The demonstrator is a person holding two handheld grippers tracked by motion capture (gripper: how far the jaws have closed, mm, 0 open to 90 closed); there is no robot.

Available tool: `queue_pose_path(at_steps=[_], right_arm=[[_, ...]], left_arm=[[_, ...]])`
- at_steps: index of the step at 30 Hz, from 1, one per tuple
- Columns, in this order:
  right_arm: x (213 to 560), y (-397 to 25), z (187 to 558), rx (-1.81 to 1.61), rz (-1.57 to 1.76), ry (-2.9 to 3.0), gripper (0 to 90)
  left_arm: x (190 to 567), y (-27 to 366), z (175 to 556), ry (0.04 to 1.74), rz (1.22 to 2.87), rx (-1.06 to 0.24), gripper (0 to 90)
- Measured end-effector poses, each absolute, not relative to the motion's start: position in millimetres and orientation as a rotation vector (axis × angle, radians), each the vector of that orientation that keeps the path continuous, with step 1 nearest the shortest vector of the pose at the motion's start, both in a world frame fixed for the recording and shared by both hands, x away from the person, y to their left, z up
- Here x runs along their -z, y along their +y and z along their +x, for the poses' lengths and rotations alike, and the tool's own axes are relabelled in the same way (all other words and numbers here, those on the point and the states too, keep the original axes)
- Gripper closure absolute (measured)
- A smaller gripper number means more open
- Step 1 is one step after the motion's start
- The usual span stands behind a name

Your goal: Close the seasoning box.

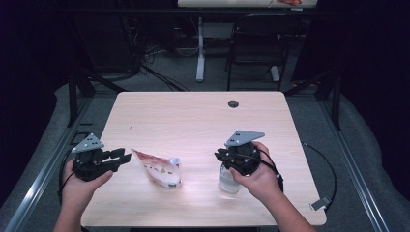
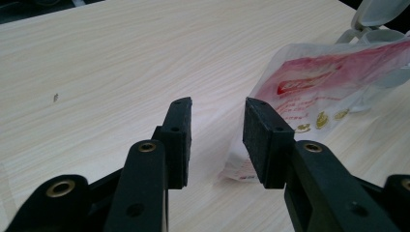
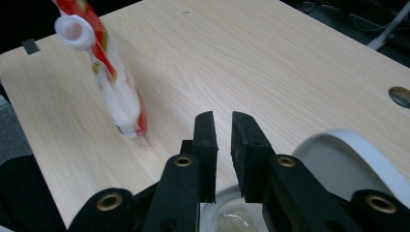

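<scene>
We see a soft refill pouch (image 1: 158, 169) lying mid-desk (image 1: 193, 121), spout (image 1: 175, 160) toward the jar (image 1: 229, 180). Left tool (image 1: 121, 157) is released, just beside the pouch's sealed end. Right tool (image 1: 220, 154) hovers over the open jar, nearly closed, gripping nothing. We judge the film light, floppy, slippery; best pinched at the stiff spout.
</scene>
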State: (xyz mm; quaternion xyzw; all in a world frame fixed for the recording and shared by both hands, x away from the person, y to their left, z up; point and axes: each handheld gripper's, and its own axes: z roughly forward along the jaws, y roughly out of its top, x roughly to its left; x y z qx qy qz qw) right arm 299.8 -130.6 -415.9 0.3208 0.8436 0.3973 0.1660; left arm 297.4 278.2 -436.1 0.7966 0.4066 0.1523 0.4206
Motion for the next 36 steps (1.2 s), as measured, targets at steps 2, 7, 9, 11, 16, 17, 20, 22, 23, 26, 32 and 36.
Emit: queue_pose_path(at_steps=[2,7,9,11,16,17,20,22,23,26,32,36], right_arm=[[414.2,-125.0,299.2,-1.146,0.900,2.415,80.0],[410.9,-110.2,299.5,-1.173,0.856,2.448,78.9],[410.5,-104.2,299.4,-1.182,0.838,2.464,78.2],[410.2,-98.5,298.5,-1.185,0.822,2.475,77.8],[407.3,-87.3,293.8,-1.210,0.775,2.499,76.0],[406.5,-85.5,292.5,-1.209,0.764,2.508,75.9],[406.3,-80.1,290.0,-1.222,0.744,2.515,75.4],[407.1,-76.8,289.5,-1.231,0.741,2.519,75.1],[407.5,-75.1,289.4,-1.231,0.736,2.527,74.6],[409.6,-70.7,289.1,-1.237,0.728,2.544,73.1],[415.9,-60.1,290.7,-1.240,0.712,2.577,70.0],[419.5,-53.1,292.6,-1.249,0.719,2.576,68.9]], left_arm=[[435.4,276.5,297.0,1.009,2.000,-0.388,63.7],[434.1,273.0,295.9,0.984,2.015,-0.386,63.8],[432.7,272.6,294.8,0.975,2.019,-0.384,63.7],[432.0,272.1,294.0,0.966,2.021,-0.382,63.9],[433.6,267.4,294.0,0.950,2.043,-0.372,64.3],[434.3,266.5,294.6,0.946,2.043,-0.369,64.5],[436.4,264.8,296.7,0.934,2.037,-0.351,65.4],[437.3,264.4,297.9,0.927,2.034,-0.344,65.6],[437.4,264.4,298.2,0.927,2.034,-0.341,65.7],[438.5,264.9,299.5,0.918,2.026,-0.331,65.7],[439.3,263.4,299.7,0.897,2.017,-0.305,65.8],[440.0,262.6,299.9,0.897,2.020,-0.309,66.0]])
